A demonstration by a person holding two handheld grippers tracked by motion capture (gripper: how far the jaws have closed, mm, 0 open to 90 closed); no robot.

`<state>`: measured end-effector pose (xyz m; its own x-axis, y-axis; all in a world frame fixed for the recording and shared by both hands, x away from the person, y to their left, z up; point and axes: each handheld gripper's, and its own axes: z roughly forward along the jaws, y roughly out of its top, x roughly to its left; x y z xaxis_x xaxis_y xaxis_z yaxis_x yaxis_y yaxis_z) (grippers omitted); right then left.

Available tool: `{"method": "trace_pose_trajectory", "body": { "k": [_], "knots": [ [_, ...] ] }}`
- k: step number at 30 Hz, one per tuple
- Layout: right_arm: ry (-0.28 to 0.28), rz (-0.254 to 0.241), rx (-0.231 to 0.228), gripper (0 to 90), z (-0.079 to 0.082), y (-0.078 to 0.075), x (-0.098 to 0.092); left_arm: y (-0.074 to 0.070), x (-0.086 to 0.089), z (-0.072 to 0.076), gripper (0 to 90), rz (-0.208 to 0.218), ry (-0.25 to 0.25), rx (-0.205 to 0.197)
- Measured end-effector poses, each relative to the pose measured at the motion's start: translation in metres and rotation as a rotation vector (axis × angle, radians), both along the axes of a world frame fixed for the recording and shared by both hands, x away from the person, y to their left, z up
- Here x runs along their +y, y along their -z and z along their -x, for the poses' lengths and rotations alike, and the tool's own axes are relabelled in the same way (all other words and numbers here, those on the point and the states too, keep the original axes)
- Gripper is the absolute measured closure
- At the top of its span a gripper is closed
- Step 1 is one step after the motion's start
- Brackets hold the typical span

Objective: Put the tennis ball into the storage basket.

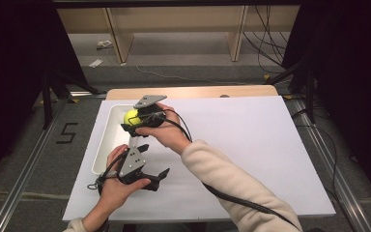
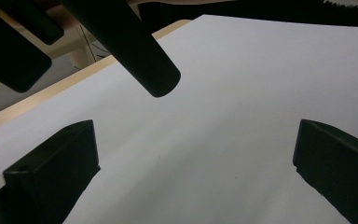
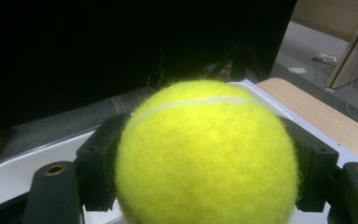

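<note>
Nearest the lens in the right gripper view: fuzzy yellow-green tennis ball (image 3: 205,156), clamped between the two black jaws of the right hand-held gripper (image 3: 205,168), pads pressed against its left and right flanks. Seen from the high view, same ball (image 1: 131,116) held by the right hand-held gripper (image 1: 134,121) above the far end of the long white rectangular plastic tray (image 1: 107,142) at the left of the white-covered table (image 1: 251,154). Whether touching the tray floor or hanging just over it, cannot tell.

Step in hand, judged from this: ball carried at the tray, either going in or coming out; direction not readable from one moment. If placing, next move calls for lowering until the ball rests on the tray floor, then spreading the jaws enough to clear the felt without rolling it.

Left hand-held gripper (image 1: 147,176) idle near the table's front edge, just beside the tray's near end, jaws wide apart and holding nothing, bare white cover between them in the left gripper view (image 2: 196,163).
</note>
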<state>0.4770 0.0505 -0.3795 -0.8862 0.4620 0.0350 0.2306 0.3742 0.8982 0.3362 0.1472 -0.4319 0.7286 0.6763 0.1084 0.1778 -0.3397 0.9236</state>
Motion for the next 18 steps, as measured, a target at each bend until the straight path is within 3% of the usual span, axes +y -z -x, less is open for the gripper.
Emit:
{"method": "trace_pose_trajectory", "body": {
  "k": [18],
  "knots": [
    [-0.003,-0.002,-0.005,27.0,-0.0008,-0.0023,0.0046,-0.0005,-0.0001,0.0006,0.0,0.0,0.001,-0.001]
  ]
}}
